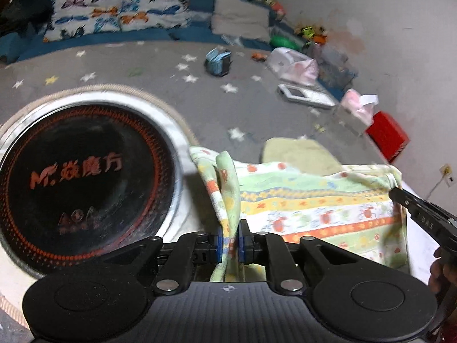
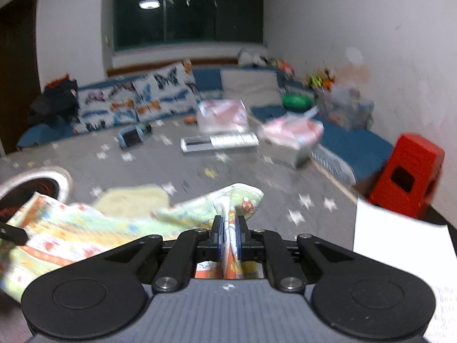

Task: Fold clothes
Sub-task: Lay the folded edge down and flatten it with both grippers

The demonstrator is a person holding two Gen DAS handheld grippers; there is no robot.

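A patterned cloth (image 1: 314, 208) with green, yellow and orange stripes hangs stretched between both grippers. My left gripper (image 1: 230, 237) is shut on one bunched corner of it, the fabric running down between the blue pads. In the right wrist view, my right gripper (image 2: 229, 234) is shut on the opposite corner of the cloth (image 2: 71, 228). The right gripper's black tip (image 1: 397, 193) shows at the cloth's far right edge in the left wrist view. The left gripper's tip (image 2: 14, 235) shows at the left edge of the right wrist view.
A round black cooktop (image 1: 80, 177) with red lettering sits to the left in a white surface. A pale yellow-green cloth (image 1: 297, 154) lies on the star-patterned grey mat beyond. A red stool (image 2: 408, 171) and a white sheet (image 2: 400, 251) are on the right. Toys and cushions line the walls.
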